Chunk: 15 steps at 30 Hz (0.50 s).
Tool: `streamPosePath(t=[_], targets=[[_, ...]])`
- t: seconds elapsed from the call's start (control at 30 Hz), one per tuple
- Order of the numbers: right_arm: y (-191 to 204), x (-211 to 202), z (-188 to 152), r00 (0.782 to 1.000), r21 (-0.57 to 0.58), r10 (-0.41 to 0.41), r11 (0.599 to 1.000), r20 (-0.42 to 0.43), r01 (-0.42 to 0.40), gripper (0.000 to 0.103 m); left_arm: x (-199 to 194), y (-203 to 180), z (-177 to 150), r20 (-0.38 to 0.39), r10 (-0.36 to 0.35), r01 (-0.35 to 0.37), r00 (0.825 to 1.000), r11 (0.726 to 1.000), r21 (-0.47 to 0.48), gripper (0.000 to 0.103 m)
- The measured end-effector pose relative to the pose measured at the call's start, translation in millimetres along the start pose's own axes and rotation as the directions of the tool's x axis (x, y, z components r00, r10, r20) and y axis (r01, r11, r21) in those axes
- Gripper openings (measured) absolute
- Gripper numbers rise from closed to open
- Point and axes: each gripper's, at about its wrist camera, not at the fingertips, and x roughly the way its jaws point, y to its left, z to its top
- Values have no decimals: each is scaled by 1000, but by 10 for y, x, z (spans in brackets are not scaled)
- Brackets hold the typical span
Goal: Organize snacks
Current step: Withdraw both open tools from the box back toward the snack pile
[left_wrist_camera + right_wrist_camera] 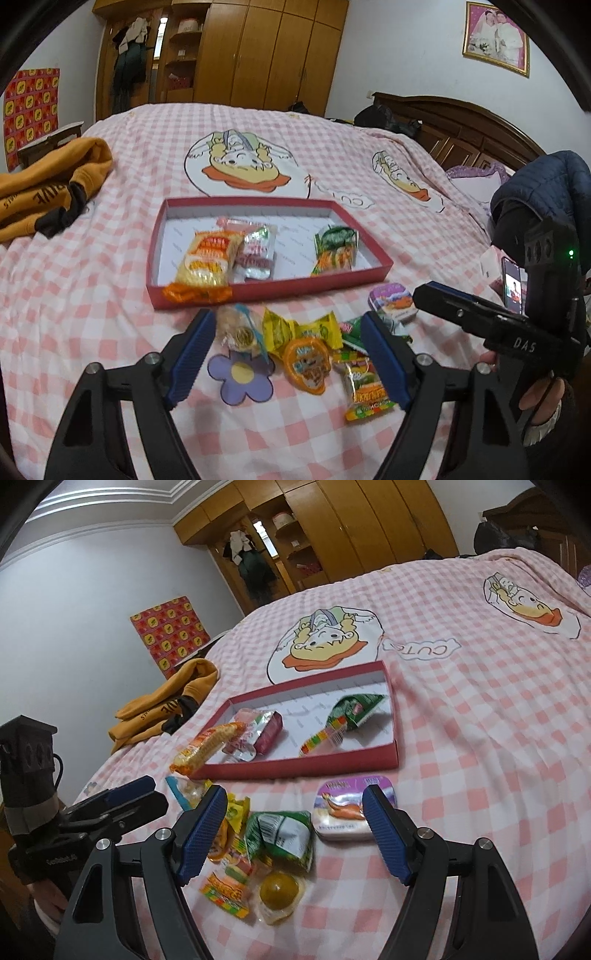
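I have both grippers hanging over the loose pile of snacks on the pink checked bedcover point(110, 280), just on the near side of the red tray point(373, 245), which already holds an orange noodle pack point(205, 264), a silvery red packet point(255, 254) and a green packet point(334, 247). My left gripper point(288, 354) is spread wide with nothing between its fingers; below its gap lie a clear bag of round biscuits point(234, 326), a yellow wrapper point(291, 326) and an orange jelly cup point(306, 363). My right gripper point(295, 834) is also spread wide and empty. The relation I care about is the purple tin point(341, 814): from the right wrist view it sits just ahead, close inside the right finger, with its long axis running across the gap rather than along it, so the fingers would meet its short ends. A green-and-white packet point(282, 832) lies nearer the middle of that gap, its length slanting from the left finger toward me. From the left wrist view the same tin sits off beyond the right finger, near the other gripper's tip, so I judge the right hand the nearer one for it. The tray lies straight ahead of both tools, its long side facing them.
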Motion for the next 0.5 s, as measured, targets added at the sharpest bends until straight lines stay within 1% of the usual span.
streamPosePath(t=[0.07,0.13,0.27,0.37,0.43,0.5], targets=[[-27,15,-36,1000,7,-3,1000,-9,3,77,28,-6,-40,-9,1,-1,1000,1000,-4,78],[-55,28,-69,1000,10,-12,1000,-18,12,77,57,-9,-71,-16,-4,4,1000,1000,-6,78],[-79,60,-111,999,-5,-36,999,-27,36,77,69,8,-103,-10,27,-27,1000,1000,8,78],[-118,126,-105,994,-4,-103,995,-36,103,77,67,84,-108,-6,35,-35,999,999,-6,77],[-139,181,-89,988,-13,-152,988,-41,151,77,65,149,-118,0,59,-59,998,998,-12,74],[-141,208,-88,980,-29,-194,981,-41,193,77,72,218,-122,0,78,-78,997,997,-16,68]])
